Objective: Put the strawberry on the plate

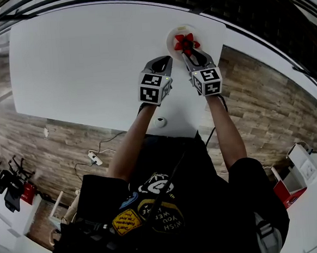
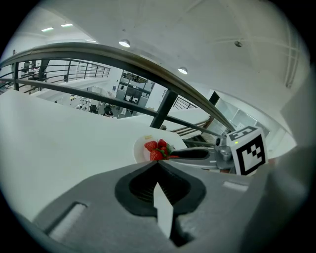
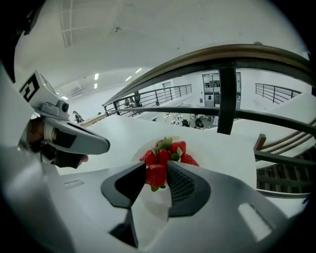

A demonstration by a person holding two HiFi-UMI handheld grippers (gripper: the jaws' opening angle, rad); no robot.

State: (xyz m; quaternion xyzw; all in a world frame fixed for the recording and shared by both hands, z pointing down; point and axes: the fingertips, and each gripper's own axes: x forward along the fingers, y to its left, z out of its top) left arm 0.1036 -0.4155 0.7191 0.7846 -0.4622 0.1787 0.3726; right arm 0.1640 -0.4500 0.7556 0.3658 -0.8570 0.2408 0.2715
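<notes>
A small white plate stands near the table's far right edge with several red strawberries on it. My right gripper reaches over the plate's near side. In the right gripper view its jaws are shut on one strawberry, pads against both its sides, right in front of the other strawberries on the plate. My left gripper hovers just left of the plate, its jaws shut with nothing in them. The left gripper view shows plate and berries close ahead.
The white table stretches wide to the left of the plate. Its far edge runs just behind the plate, with a dark railing beyond. The two grippers sit close side by side. A power strip lies on the wooden floor below.
</notes>
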